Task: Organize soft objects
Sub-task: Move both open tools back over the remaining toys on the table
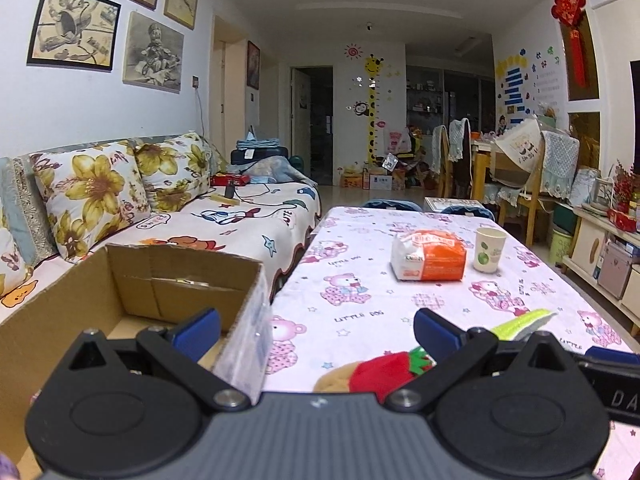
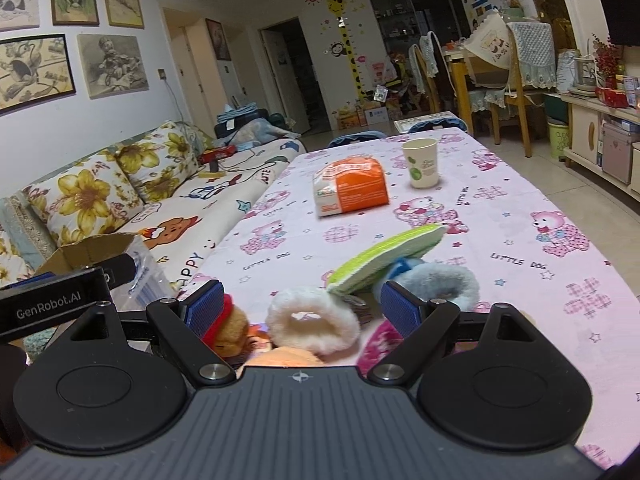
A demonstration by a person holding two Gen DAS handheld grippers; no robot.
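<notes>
Both my tongs stand wide apart, gripping nothing. At my left gripper (image 1: 316, 330), the cardboard box (image 1: 132, 280) sits at ten o'clock and a red strawberry plush (image 1: 384, 372) at five. Between my right gripper's (image 2: 302, 306) pads lies the white fluffy ring (image 2: 316, 326); the blue ring (image 2: 444, 284) and green pad (image 2: 384, 258) are at one o'clock on the tablecloth (image 2: 520, 240).
</notes>
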